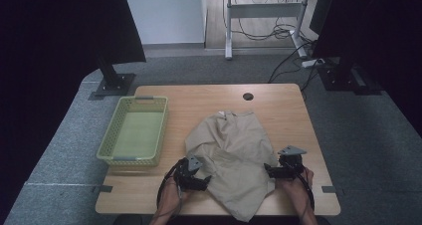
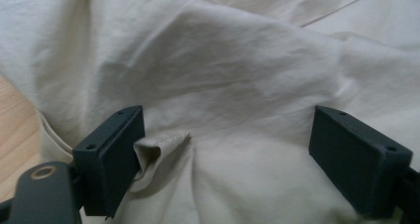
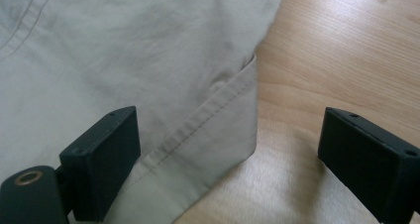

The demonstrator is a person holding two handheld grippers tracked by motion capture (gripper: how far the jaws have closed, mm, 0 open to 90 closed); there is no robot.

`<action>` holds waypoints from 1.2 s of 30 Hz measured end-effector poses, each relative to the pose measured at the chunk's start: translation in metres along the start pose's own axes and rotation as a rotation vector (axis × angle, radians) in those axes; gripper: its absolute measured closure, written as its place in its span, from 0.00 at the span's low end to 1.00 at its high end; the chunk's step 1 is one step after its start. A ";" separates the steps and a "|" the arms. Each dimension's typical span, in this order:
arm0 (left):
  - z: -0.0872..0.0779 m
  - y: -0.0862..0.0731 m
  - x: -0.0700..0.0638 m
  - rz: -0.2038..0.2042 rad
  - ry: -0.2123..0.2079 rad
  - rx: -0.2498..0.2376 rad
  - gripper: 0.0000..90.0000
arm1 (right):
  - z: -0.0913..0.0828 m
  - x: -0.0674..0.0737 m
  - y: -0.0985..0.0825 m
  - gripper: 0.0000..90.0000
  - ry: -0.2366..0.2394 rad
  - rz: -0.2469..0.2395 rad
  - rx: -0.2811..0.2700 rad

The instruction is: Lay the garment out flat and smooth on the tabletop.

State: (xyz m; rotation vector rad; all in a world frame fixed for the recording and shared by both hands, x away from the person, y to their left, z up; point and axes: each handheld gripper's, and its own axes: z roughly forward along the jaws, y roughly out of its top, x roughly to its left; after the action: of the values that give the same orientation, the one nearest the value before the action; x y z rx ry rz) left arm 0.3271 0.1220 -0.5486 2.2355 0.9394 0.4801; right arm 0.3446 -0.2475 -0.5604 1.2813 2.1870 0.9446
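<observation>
Risk of a slipped pinch: crumpled beige cotton shirt (image 1: pixel 234 155) on light wooden desk (image 1: pixel 199 98), left hand-held gripper (image 1: pixel 195 177) and right hand-held gripper (image 1: pixel 278 171) both agape over loose hems, gripping nothing.

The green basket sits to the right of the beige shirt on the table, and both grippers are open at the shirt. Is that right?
Not quite. In the high view the green basket sits left of the beige shirt, not right. The left gripper and right gripper are open at the shirt.
</observation>
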 end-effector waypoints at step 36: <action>-0.008 -0.005 -0.009 0.070 -0.019 0.012 0.15 | 0.001 -0.018 -0.001 0.09 -0.031 0.050 -0.009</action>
State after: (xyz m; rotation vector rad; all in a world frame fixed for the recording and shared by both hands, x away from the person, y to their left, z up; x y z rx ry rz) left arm 0.3143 0.1213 -0.5467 2.2865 0.8587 0.4852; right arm 0.3536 -0.2627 -0.5614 1.3434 2.1343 0.9461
